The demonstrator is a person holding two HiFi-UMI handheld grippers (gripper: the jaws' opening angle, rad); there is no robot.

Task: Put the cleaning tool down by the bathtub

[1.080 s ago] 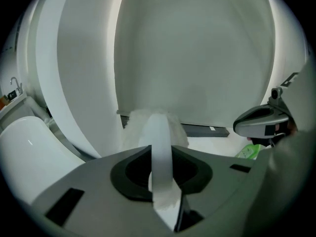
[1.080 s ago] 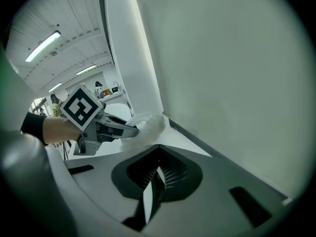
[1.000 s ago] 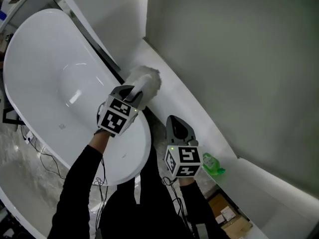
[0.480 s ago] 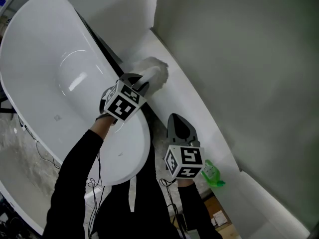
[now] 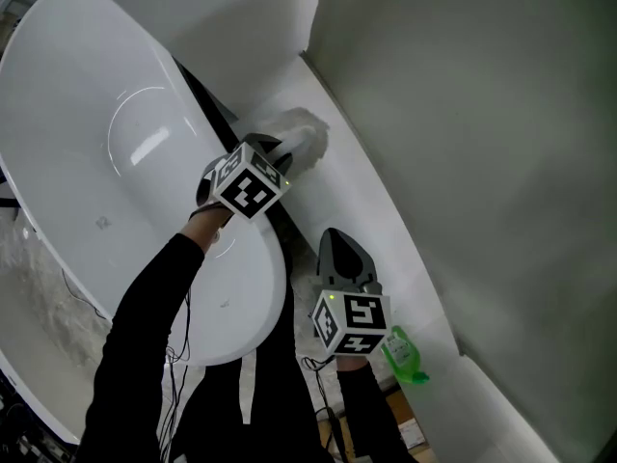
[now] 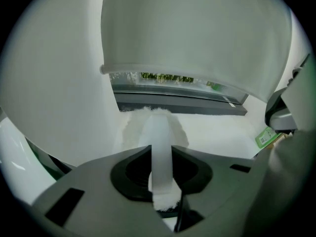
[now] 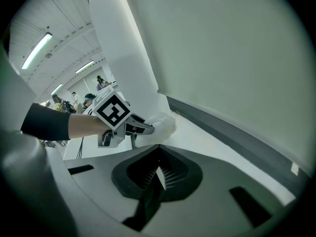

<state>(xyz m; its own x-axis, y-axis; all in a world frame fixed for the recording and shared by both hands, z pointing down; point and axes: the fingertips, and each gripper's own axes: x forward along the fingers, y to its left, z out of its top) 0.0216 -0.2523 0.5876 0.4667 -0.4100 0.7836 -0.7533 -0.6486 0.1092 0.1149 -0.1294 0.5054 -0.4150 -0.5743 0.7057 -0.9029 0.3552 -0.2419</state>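
Beside bathtub (image 5: 87,114), left tongs (image 6: 161,154) clamp cleaning tool (image 6: 154,127) handle, head ahead; right tongs (image 7: 158,168) closed.

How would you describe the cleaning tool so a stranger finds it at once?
Start at the big white bathtub, then look to the white ledge between it and the wall. There the left gripper holds the cleaning tool: a fluffy white head on a flat white handle, whereas the nearby bottle is green.

The bathtub (image 5: 116,114) is smooth, glossy white. Beside it, the cleaning tool (image 5: 307,135) has a fluffy, cloth-like white head. The left gripper (image 5: 278,154) and right gripper (image 5: 339,244) look like matt grey plastic, and the green bottle (image 5: 402,352) like translucent plastic.
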